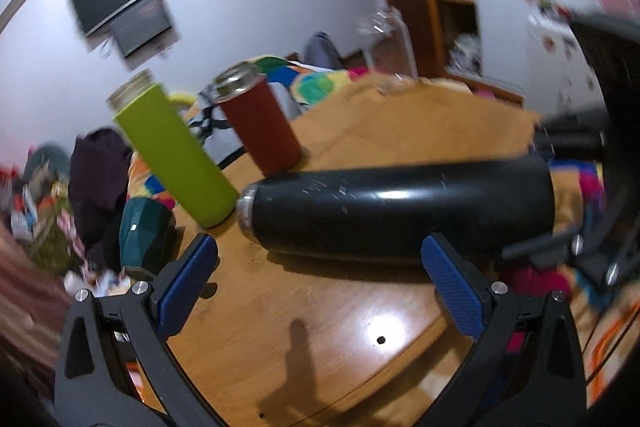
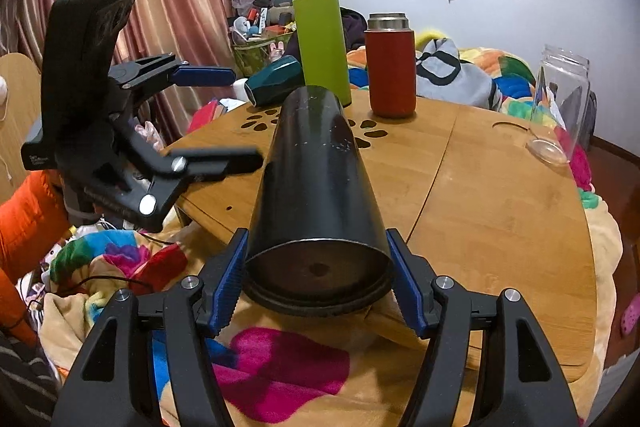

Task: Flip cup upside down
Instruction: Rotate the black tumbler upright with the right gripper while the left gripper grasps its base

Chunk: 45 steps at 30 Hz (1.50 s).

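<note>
A tall black cup [image 2: 316, 187] lies horizontal above the round wooden table [image 2: 500, 211]. My right gripper [image 2: 316, 283] is shut on its base end, with the flat bottom facing the camera. In the left wrist view the black cup [image 1: 400, 211] lies sideways, its steel-rimmed mouth pointing left, just beyond my open left gripper [image 1: 320, 267]. The left gripper holds nothing. It also shows in the right wrist view [image 2: 216, 115] at the left of the cup, jaws apart.
A green bottle [image 2: 322, 43] and a red bottle [image 2: 390, 65] stand upright at the table's far side. A clear glass jar [image 2: 560, 107] stands at the right edge. A teal object [image 2: 272, 83] lies off the far left. Colourful blankets [image 2: 260, 367] surround the table.
</note>
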Each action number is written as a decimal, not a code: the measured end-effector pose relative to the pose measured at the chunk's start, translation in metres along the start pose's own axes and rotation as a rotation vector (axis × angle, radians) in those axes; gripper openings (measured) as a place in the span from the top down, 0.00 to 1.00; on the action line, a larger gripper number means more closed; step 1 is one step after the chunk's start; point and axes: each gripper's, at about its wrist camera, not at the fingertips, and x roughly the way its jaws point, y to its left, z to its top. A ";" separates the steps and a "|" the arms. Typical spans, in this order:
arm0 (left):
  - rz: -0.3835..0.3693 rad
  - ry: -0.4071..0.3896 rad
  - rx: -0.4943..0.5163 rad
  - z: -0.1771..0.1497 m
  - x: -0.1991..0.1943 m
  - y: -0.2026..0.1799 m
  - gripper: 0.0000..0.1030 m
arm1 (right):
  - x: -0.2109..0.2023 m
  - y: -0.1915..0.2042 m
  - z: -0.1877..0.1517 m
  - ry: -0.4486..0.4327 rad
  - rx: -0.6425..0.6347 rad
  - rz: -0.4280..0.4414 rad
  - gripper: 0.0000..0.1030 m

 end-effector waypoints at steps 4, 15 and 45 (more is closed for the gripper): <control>-0.043 0.033 0.191 0.007 0.009 -0.019 0.00 | 0.002 -0.006 -0.002 0.009 0.028 0.009 0.41; -0.071 0.032 0.492 0.015 0.025 -0.070 0.00 | -0.001 -0.022 0.003 0.017 0.108 0.067 0.41; 0.042 -0.232 0.307 0.017 0.008 -0.069 0.11 | -0.045 -0.014 0.002 0.032 0.002 -0.009 0.30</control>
